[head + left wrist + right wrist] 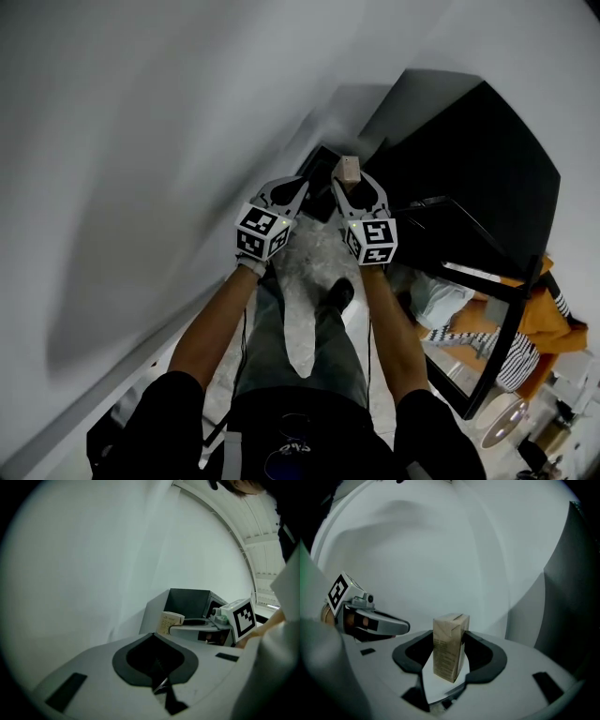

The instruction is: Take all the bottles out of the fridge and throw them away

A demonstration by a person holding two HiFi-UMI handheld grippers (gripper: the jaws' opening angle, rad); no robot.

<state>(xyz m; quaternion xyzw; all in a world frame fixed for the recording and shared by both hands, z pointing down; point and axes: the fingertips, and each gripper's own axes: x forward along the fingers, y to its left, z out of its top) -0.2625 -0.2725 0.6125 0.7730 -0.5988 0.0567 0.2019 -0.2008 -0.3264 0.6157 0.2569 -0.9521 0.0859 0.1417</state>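
Observation:
A small beige drink carton [449, 646] stands upright between the dark pads of my right gripper [450, 637], which is shut on it and holds it in the air. In the head view the carton [350, 168] sticks out at the tips of the right gripper [351, 180], in front of a white wall. My left gripper [302, 184] is level with it just to the left, jaws together and empty. From the left gripper [153, 635] view, the carton [169, 623] and the right gripper's marker cube [243, 616] show to the right. No bottle is in view.
A white wall [169, 141] fills the left side. A black cabinet or appliance [469, 159] stands to the right, with a dark-framed glass door [487, 309] below it. A dark box [190, 603] sits low ahead. The person's legs and shoe [336, 298] are over a speckled floor.

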